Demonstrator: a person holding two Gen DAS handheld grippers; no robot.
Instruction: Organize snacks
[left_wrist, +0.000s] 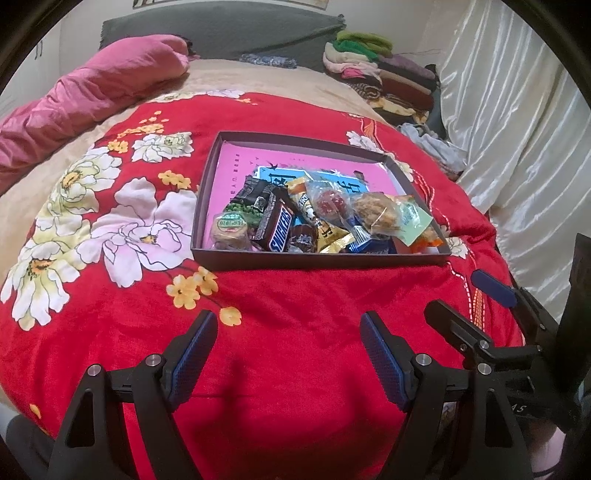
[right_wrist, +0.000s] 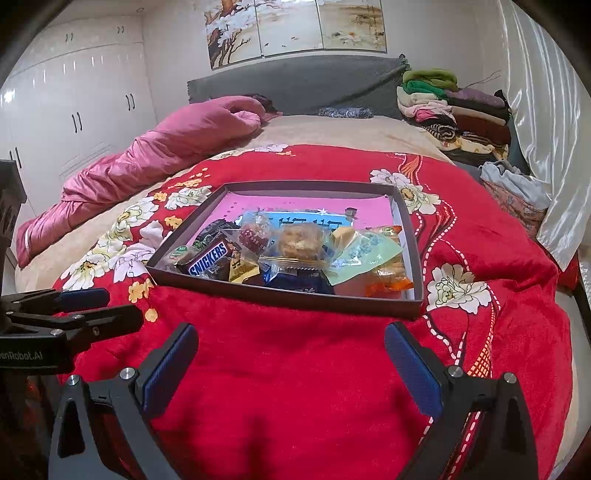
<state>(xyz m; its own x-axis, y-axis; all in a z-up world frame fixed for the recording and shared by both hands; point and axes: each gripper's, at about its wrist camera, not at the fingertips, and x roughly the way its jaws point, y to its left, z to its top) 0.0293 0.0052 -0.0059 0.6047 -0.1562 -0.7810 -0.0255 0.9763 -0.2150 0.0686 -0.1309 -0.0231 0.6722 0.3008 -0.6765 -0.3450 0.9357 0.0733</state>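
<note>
The shallow dark cardboard box (left_wrist: 236, 254) is lying at my twelve o'clock on a plush red flowered blanket (left_wrist: 295, 295), its crinkly wrapped snacks (left_wrist: 317, 218) piling toward the near wall. A pink quilt (left_wrist: 92, 96) is bunching at ten o'clock. I am holding my left gripper (left_wrist: 288, 332) and right gripper (right_wrist: 291, 343) spread, pinching nothing.
</note>
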